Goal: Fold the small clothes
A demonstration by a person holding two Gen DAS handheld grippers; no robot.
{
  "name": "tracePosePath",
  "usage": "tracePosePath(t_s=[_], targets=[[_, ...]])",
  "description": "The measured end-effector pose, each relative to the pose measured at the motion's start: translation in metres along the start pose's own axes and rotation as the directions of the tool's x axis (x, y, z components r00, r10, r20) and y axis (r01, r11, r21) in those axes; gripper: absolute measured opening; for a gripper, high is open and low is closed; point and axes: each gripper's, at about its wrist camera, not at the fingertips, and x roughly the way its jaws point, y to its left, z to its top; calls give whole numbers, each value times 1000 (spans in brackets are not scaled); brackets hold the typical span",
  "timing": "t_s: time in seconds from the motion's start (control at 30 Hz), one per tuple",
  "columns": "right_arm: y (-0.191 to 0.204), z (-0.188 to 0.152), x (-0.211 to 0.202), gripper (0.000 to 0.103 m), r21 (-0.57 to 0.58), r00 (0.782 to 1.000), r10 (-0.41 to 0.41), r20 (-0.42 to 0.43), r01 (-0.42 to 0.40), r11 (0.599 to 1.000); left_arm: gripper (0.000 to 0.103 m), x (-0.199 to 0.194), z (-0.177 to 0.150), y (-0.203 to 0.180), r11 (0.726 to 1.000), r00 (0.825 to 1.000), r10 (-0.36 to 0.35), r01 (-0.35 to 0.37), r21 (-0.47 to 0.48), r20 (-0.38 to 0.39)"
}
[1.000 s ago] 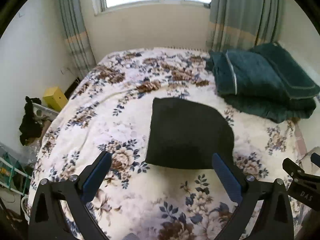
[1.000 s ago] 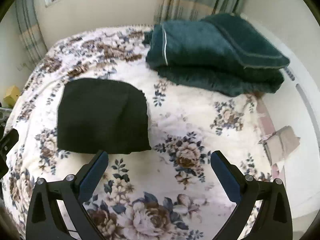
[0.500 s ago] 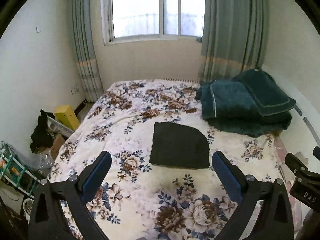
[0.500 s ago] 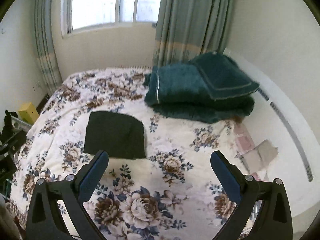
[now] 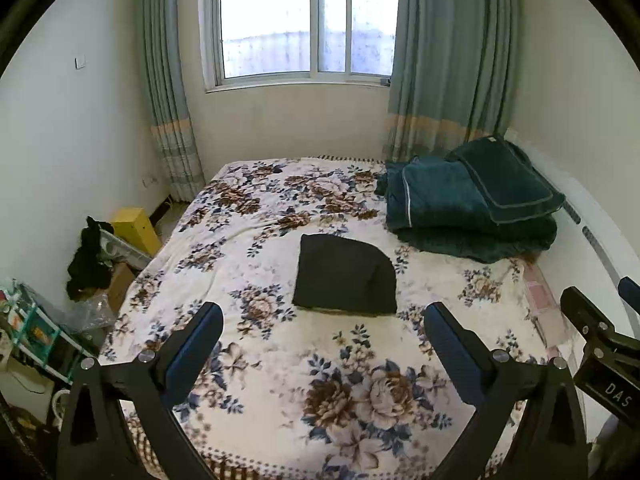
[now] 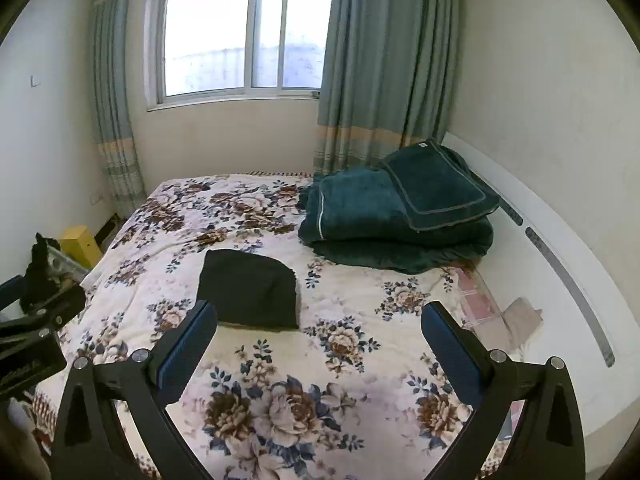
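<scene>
Folded dark garment lies flat in middle of the floral bed, w/ folded teal blankets far right of it. Left gripper & right gripper are above near edge of bed, fingers wide apart, holding nothing.

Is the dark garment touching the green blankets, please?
No, the garment lies apart from the blankets, with floral sheet showing between them.

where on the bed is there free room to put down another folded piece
Free: the floral bedspread between the dark folded cloth and the near edge, and the stretch left of the cloth. Crowded: the far right corner, under the teal blankets.
</scene>
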Motion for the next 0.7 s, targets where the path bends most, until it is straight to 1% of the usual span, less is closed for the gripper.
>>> tracePosePath(t_s=[0.1,0.2,0.27,0.4,0.5,0.7], targets=[[-4,5,-15,103,7,1000,22,-21,-21,1000,103,-10,2,1,1000,1000,12,-12,-3,-14],[-6,10,-18,103,-14,999,40,-31,-40,999,103,-23,2,1,1000,1000,16,-16,-7,-17],[-4,15,-21,103,-30,998,50,-38,-51,998,103,-27,4,-1,999,999,39,-39,-1,-11],[-1,24,-20,103,-57,997,71,-43,-74,996,103,-33,4,0,999,999,52,-52,-13,3],[-2,32,-20,103,-54,996,80,-35,-82,995,103,-34,5,0,998,998,62,-62,-10,13],[-1,40,-18,103,-55,996,84,-28,-86,995,103,-33,5,2,998,999,54,-54,-14,7]])
